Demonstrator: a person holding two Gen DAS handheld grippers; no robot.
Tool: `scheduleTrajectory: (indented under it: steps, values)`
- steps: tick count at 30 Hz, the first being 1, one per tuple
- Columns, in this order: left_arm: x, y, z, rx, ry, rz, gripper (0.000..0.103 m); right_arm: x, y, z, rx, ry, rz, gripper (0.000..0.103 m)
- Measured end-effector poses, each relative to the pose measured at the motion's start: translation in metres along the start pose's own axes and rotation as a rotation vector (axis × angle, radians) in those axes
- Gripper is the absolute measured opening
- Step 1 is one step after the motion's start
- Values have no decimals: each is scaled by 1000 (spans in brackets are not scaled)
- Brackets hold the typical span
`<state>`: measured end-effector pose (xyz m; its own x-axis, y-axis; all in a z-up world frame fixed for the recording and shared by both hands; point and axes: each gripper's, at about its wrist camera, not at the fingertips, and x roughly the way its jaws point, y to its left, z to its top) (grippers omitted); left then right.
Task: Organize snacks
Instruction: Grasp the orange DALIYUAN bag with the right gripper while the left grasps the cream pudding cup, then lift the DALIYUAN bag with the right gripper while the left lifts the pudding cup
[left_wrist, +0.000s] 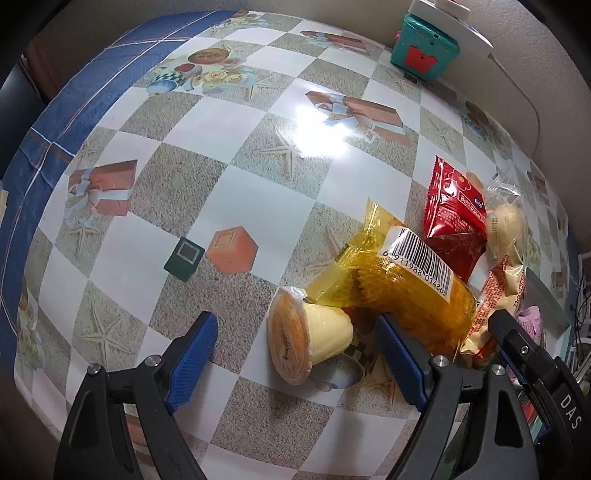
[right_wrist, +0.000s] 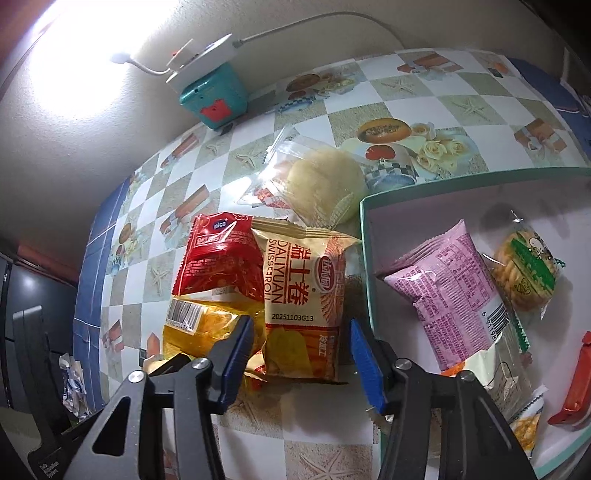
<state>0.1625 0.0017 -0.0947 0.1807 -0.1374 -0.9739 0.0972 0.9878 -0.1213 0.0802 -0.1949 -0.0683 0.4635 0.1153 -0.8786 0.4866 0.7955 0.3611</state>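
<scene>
My left gripper (left_wrist: 295, 343) is open around a pudding cup (left_wrist: 306, 339) lying on its side on the table. Beside it lie a yellow wrapped cake (left_wrist: 399, 295), a red packet (left_wrist: 452, 225) and a round pastry in clear wrap (left_wrist: 504, 229). My right gripper (right_wrist: 301, 347) is open, its fingers either side of the near end of a Swiss roll packet (right_wrist: 303, 295). In that view the red packet (right_wrist: 221, 258) and yellow cake (right_wrist: 207, 328) lie left of it, and the pastry (right_wrist: 325, 184) behind. A green-rimmed box (right_wrist: 365, 236) at right holds a pink packet (right_wrist: 450, 291) and a cracker pack (right_wrist: 524, 273).
A teal box (left_wrist: 424, 48) with a white lamp base on top stands by the far wall; it also shows in the right wrist view (right_wrist: 214, 96). The box also holds a red packet (right_wrist: 576, 384) at its right edge. The table's blue edge (left_wrist: 44, 122) runs along the left.
</scene>
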Motion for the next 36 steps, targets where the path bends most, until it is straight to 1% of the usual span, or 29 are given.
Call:
scheduleTrajectory:
  steps: [2, 3, 5, 7, 9, 10, 11, 14, 16, 21, 24, 30, 36]
  values:
    - [2, -1, 0, 2, 0, 4, 88, 0, -1, 0, 4, -1, 3, 54]
    - [3, -2, 0, 4, 3, -1, 88, 0, -2, 0, 7, -1, 6, 51]
    - [6, 0, -2, 7, 8, -12, 88, 0, -2, 0, 13, -2, 5, 50]
    - [6, -3, -4, 16, 2, -4, 88, 0, -3, 1, 17, -3, 5, 49]
    - [6, -5, -5, 26, -5, 2, 81, 1, -2, 1, 14, -1, 2, 45]
    - [6, -7, -6, 28, -1, 1, 66, 1, -2, 1, 14, -1, 4, 44]
    - [7, -8, -7, 28, 7, -2, 56, 1, -2, 1, 14, -2, 4, 44]
    - [7, -10, -7, 29, 2, 6, 54, 1, -2, 0, 13, -2, 4, 44]
    - [7, -8, -7, 24, 0, -10, 48, 1, -2, 1, 14, -1, 7, 42]
    - [4, -6, -7, 21, 0, -20, 47, 1, -2, 0, 18, 1, 8, 42]
    - [0, -2, -6, 2, -4, -34, 45, 1, -3, 0, 25, 4, 16, 40]
    - [-6, 8, -4, -36, -1, -58, 45, -2, -5, -1, 41, 7, 40, 38]
    - [-21, 21, 0, -68, -32, -80, 45, -15, -8, -2, 47, -11, 61, 36]
